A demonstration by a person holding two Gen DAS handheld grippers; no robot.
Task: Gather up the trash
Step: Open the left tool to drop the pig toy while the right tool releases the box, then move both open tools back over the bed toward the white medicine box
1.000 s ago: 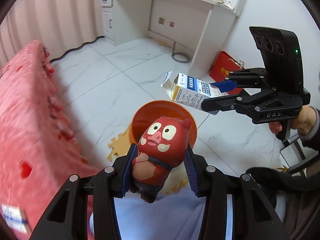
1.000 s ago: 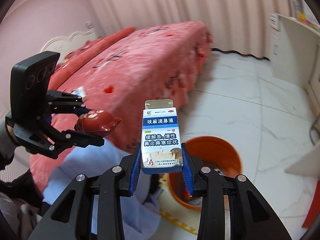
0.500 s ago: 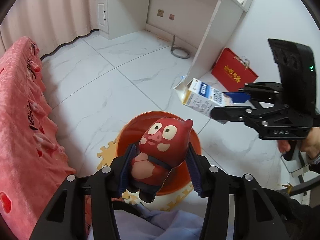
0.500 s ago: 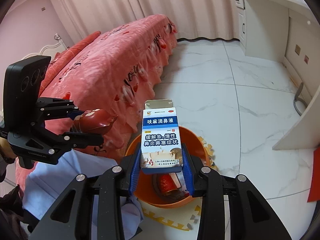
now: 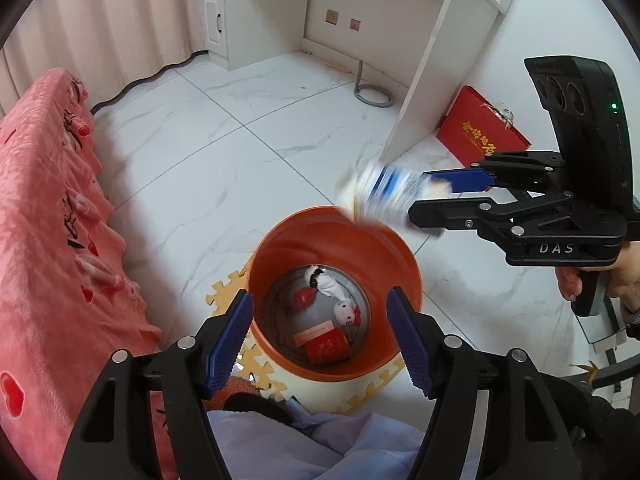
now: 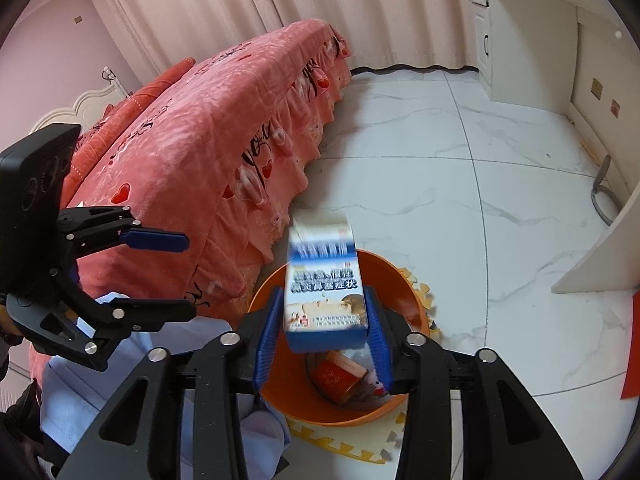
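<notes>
Toy dropped from left gripper (image 5: 320,336) | cardboard box (image 6: 324,292) blurred | round orange bin (image 5: 276,248)

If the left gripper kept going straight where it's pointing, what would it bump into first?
Probably the orange bin. The left gripper is open and aims down into its mouth, so it would likely reach the trash at the bottom, near the red box. Depth is hard to judge.

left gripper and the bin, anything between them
Nothing. In the left wrist view the open, empty left gripper hangs right above the bin, with only air between them.
</notes>
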